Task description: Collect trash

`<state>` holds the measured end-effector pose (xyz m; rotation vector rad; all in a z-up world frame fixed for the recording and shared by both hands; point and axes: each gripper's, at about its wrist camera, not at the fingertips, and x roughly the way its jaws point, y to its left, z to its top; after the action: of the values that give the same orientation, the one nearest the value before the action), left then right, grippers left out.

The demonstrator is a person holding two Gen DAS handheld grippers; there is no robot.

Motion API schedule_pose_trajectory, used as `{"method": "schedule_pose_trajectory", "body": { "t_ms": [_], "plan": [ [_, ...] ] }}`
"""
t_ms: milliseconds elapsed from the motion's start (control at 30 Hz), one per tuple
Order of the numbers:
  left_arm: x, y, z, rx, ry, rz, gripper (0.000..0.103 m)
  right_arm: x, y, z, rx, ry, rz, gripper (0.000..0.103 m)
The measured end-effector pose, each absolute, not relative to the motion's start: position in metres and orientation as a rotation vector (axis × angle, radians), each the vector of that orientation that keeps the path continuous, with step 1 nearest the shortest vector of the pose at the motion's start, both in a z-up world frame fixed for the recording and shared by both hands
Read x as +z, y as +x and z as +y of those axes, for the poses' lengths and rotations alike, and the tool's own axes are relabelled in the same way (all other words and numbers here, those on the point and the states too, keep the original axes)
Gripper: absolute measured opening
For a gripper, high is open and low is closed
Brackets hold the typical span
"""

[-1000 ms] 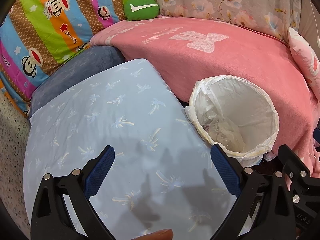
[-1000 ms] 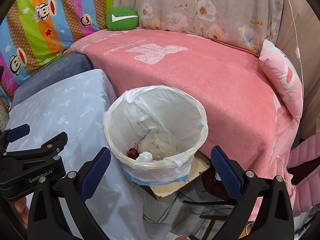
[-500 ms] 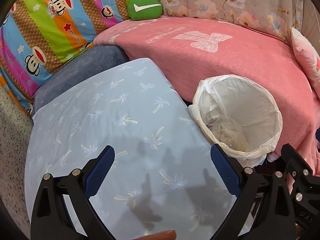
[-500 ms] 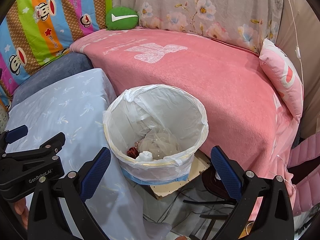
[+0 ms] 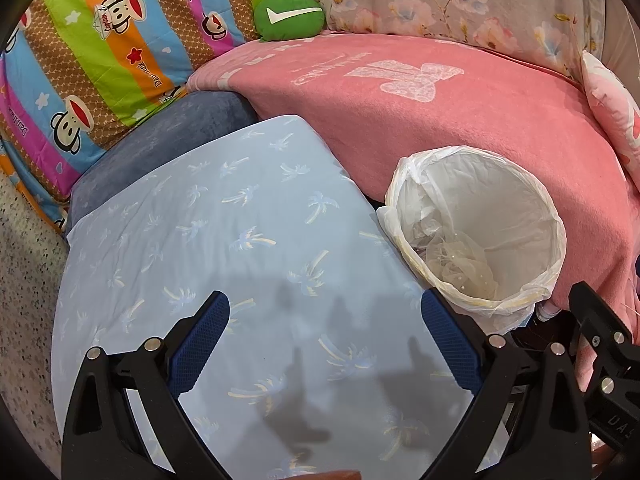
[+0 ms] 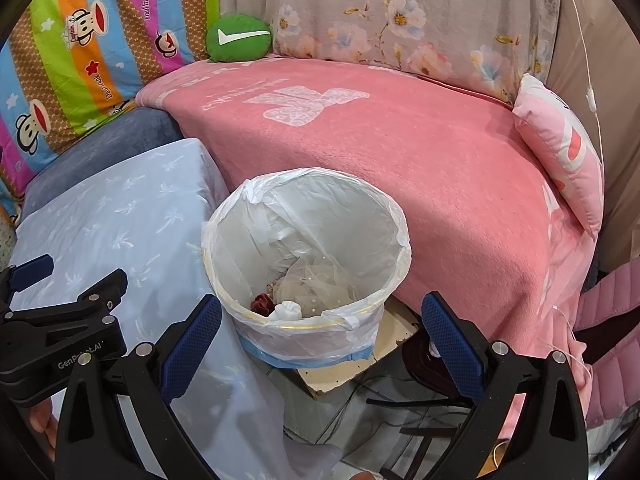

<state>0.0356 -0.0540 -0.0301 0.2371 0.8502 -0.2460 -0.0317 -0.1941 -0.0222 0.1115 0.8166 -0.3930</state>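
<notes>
left tool (image 5: 324, 340) wide open, empty, hovering over pale blue palm-print cloth (image 5: 208, 240) | right tool (image 6: 320, 334) gaping too, nothing held | lined trash bin (image 6: 392, 216) beside pink blanket (image 6: 440, 152), crumpled trash (image 6: 316, 284) sitting inside

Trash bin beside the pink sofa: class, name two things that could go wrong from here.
1. The trash bin stands on a cardboard scrap over floor cables, so a nudge might tip it.
2. Both tongs, left and right, are open and empty; the loose liner could snag.
</notes>
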Motion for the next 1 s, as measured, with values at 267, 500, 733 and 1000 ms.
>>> {"method": "schedule_pose_trajectory", "body": {
  "t_ms": [267, 500, 733, 1000],
  "plan": [
    [-0.0303, 0.0335, -0.0528, -0.242, 0.23, 0.849, 0.092, -0.021, -0.0321, -0.1952, -0.397, 0.116, 0.814, 0.098],
    [-0.03, 0.0337, -0.053, -0.239, 0.232, 0.85, 0.092, -0.0212, -0.032, -0.1956, -0.397, 0.116, 0.815, 0.098],
    [-0.0295, 0.0339, -0.0522, -0.237, 0.234, 0.849, 0.092, -0.0212, -0.0319, -0.1959, -0.398, 0.116, 0.813, 0.098],
    [-0.0296, 0.0339, -0.0522, -0.235, 0.233, 0.85, 0.092, -0.0221, -0.0324, -0.1958, -0.399, 0.12, 0.813, 0.098]
  ]
}}
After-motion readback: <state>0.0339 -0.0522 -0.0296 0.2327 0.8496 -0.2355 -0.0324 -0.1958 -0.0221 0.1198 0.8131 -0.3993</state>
